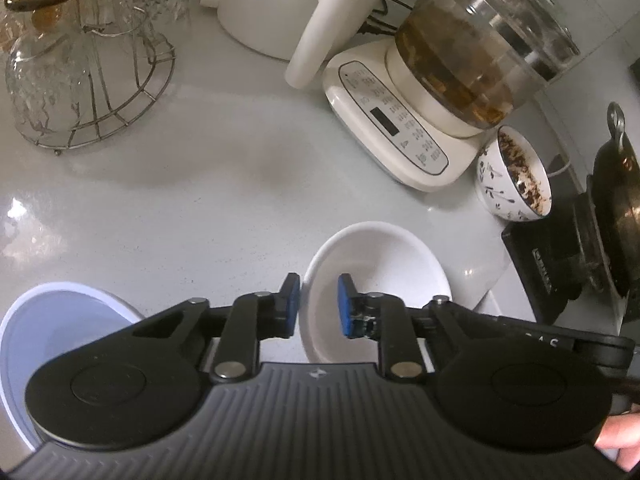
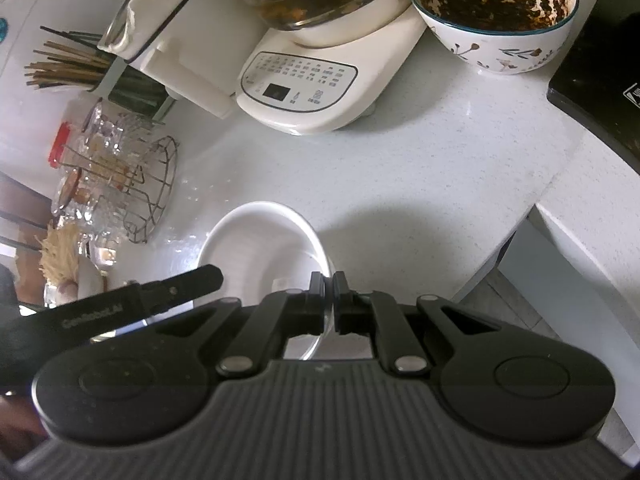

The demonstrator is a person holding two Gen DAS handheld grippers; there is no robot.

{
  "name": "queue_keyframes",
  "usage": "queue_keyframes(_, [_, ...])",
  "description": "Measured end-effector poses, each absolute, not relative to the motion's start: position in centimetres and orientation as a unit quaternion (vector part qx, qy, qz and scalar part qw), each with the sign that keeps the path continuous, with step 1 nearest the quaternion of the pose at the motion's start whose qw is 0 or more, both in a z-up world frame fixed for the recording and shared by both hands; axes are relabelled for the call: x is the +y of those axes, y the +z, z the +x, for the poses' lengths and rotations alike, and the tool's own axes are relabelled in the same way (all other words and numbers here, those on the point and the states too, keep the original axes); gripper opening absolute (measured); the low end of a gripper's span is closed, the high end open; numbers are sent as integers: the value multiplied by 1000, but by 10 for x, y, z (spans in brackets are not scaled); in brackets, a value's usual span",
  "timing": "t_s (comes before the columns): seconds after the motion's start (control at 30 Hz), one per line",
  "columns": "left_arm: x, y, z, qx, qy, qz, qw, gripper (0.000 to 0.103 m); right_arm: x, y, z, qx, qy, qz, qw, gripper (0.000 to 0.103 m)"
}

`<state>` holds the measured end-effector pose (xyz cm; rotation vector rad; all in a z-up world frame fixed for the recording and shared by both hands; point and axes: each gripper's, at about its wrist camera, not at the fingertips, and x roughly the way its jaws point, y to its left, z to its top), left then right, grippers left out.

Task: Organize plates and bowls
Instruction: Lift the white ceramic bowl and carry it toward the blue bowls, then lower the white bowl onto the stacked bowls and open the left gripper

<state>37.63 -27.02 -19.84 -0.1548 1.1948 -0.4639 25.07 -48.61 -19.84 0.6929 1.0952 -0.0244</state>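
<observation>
A white bowl [image 1: 384, 272] sits on the grey counter [image 1: 200, 200]. My left gripper [image 1: 319, 304] is open, one finger outside the bowl's left rim and one inside; no contact shows. In the right wrist view my right gripper [image 2: 328, 300] is shut on the right rim of the same white bowl [image 2: 260, 248]. The left gripper's arm [image 2: 160, 292] shows at the bowl's left side. A pale blue plate [image 1: 52, 328] lies at the lower left, partly under my left gripper. A patterned bowl [image 1: 516, 176] with dark residue stands by the kettle base; it also shows in the right wrist view [image 2: 496, 20].
A white kettle base with a glass pot [image 1: 424, 120], a white appliance with a handle [image 1: 304, 8], a wire rack of glasses [image 1: 80, 72], a black stove with a pan [image 1: 592, 240], chopsticks in a holder [image 2: 80, 68]. The counter edge [image 2: 520, 220] drops off at the right.
</observation>
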Motion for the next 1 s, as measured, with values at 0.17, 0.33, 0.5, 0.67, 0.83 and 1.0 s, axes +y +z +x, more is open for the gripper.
queue_keyframes(0.17, [-269, -194, 374, 553, -213, -75, 802, 13, -488, -197, 246, 504, -13, 332, 798, 7])
queue_keyframes(0.33, [-264, -185, 371, 560, -219, -106, 792, 13, -494, -189, 241, 493, -17, 342, 800, 7])
queue_keyframes(0.5, [-258, -168, 366, 562, -215, -122, 789, 13, -492, -172, 237, 488, -10, 340, 804, 8])
queue_keyframes(0.67, [-248, -150, 360, 555, -216, -136, 792, 13, -486, -156, 238, 484, 0, 331, 810, 8])
queue_keyframes(0.83, [-233, -133, 357, 549, -217, -145, 794, 13, -472, -139, 240, 478, 10, 308, 823, 8])
queue_keyframes(1.0, [-221, -121, 355, 543, -217, -150, 797, 13, -461, -126, 241, 471, 23, 294, 831, 8])
